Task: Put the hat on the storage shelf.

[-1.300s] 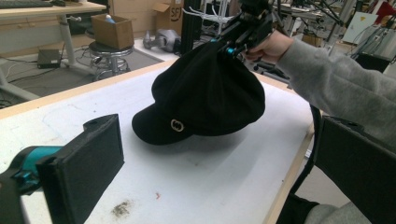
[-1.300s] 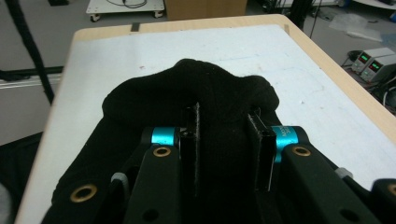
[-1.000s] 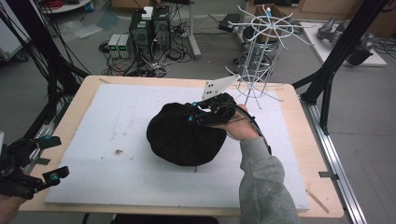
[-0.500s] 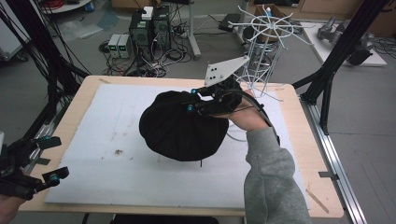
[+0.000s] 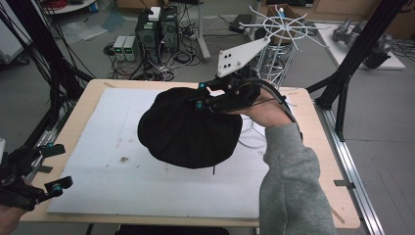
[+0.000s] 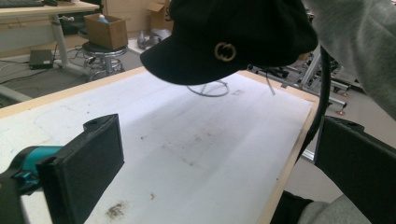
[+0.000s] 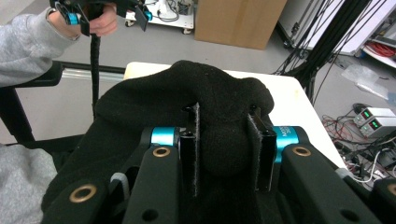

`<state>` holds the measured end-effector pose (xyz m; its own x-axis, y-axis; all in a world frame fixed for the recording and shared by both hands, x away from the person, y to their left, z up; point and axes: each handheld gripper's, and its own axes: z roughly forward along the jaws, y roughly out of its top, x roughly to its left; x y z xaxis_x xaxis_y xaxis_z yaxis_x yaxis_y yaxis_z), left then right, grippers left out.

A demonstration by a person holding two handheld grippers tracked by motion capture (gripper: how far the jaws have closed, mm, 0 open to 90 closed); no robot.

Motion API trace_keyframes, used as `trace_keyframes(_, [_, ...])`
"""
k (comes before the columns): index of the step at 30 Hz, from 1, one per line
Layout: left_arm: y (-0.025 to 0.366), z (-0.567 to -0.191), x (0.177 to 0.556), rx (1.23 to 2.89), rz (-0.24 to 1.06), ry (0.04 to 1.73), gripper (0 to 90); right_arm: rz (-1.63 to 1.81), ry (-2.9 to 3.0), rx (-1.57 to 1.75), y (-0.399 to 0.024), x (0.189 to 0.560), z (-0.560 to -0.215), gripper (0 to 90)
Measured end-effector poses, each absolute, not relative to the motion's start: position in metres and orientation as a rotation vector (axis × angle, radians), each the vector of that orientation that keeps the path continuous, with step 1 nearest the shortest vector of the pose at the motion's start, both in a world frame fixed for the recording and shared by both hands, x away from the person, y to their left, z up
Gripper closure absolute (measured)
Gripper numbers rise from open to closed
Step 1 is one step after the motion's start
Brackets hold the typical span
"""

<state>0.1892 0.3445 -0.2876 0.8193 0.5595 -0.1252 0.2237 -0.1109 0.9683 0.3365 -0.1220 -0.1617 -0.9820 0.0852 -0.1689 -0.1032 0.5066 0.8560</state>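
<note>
While my left gripper (image 5: 46, 169) idles at eight o'clock with jaws wide and empty, I see a scuffed white mat (image 5: 98, 161) on a pale wooden table (image 5: 88, 95). At centre, the soft black cap (image 5: 188, 129) hangs above it, bunched fabric pinched in my right gripper (image 5: 201, 96). A white wire rack (image 5: 281, 29) stands at one o'clock.

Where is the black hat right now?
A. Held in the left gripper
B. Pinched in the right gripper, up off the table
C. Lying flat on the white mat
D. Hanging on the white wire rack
B: the right gripper has a fold of the hat squeezed between its pads, and the left gripper view shows bare mat under the hat's brim.
</note>
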Motion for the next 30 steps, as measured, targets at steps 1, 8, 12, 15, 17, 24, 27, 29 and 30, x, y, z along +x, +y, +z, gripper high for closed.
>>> trace_keyframes(1, [0.345, -0.288, 0.190, 1.691, 0.312, 0.614, 1.8, 1.467, 2.559, -0.014, -0.122, 0.335, -0.156, 71.3])
trace_keyframes(8, [0.342, -0.288, 0.189, 1.693, 0.301, 0.594, 1.8, 1.473, 2.539, -0.024, -0.123, 0.332, -0.137, 71.3])
trace_keyframes(12, [0.342, -0.288, 0.189, 1.697, 0.300, 0.597, 1.8, 1.477, 2.512, -0.012, -0.125, 0.326, -0.119, 71.4])
trace_keyframes(15, [0.343, -0.288, 0.189, 1.690, 0.301, 0.600, 1.8, 1.485, 2.464, -0.031, -0.128, 0.320, -0.103, 71.4])
trace_keyframes(17, [0.343, -0.288, 0.189, 1.691, 0.301, 0.601, 1.8, 1.479, 2.462, -0.022, -0.130, 0.316, -0.093, 71.4])
trace_keyframes(24, [0.343, -0.288, 0.191, 1.688, 0.297, 0.605, 1.8, 1.462, 2.432, -0.012, -0.138, 0.312, -0.064, 71.4])
trace_keyframes(27, [0.344, -0.289, 0.193, 1.690, 0.293, 0.608, 1.8, 1.454, 2.430, -0.002, -0.140, 0.311, -0.056, 71.4])
trace_keyframes(29, [0.344, -0.290, 0.194, 1.690, 0.290, 0.609, 1.8, 1.452, 2.423, 0.000, -0.140, 0.310, -0.052, 71.4])
trace_keyframes(30, [0.344, -0.290, 0.194, 1.689, 0.289, 0.609, 1.8, 1.453, 2.422, 0.001, -0.140, 0.310, -0.051, 71.4])
